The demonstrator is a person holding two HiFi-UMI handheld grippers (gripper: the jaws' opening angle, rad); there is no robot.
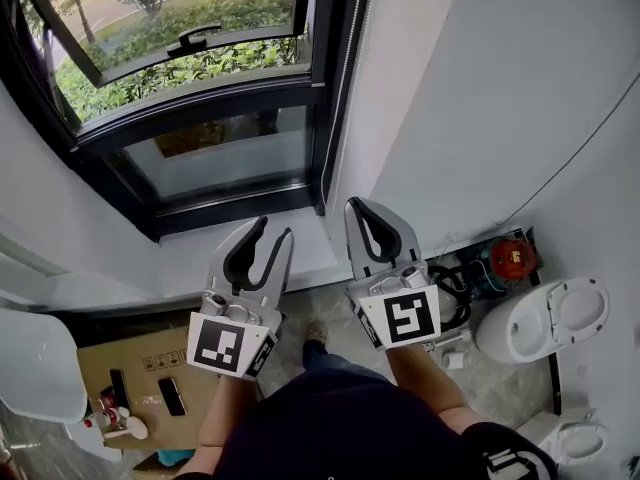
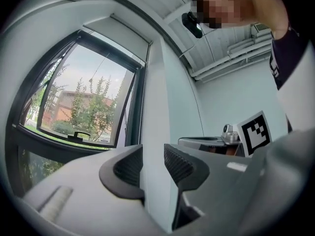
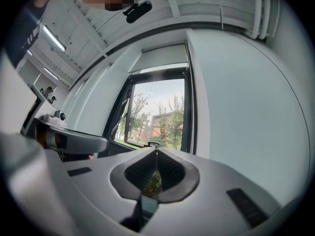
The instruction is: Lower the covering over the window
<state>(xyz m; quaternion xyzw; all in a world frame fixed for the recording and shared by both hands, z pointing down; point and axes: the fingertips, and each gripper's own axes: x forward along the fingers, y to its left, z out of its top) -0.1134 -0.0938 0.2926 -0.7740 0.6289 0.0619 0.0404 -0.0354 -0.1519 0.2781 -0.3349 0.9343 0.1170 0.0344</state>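
Note:
The window (image 1: 210, 153) has a black frame and a sash tilted open onto green shrubs. Its covering is a white roller blind (image 3: 162, 58), rolled up at the top of the opening, also seen as the blind (image 2: 118, 31). A thin bead chain (image 3: 192, 129) hangs along the right side of the frame. My left gripper (image 1: 275, 230) is held over the sill with its jaws apart and nothing between them, the same in its own view (image 2: 153, 154). My right gripper (image 1: 356, 206) is beside it, shut and empty, its tips meeting (image 3: 156, 149). Neither touches the chain or the blind.
A white sill (image 1: 200, 258) runs under the window, and a white wall (image 1: 480, 98) fills the right. On the floor below stand a toilet (image 1: 545, 318), a red device (image 1: 512, 258) with cables, and a cardboard box (image 1: 140, 378) with small items.

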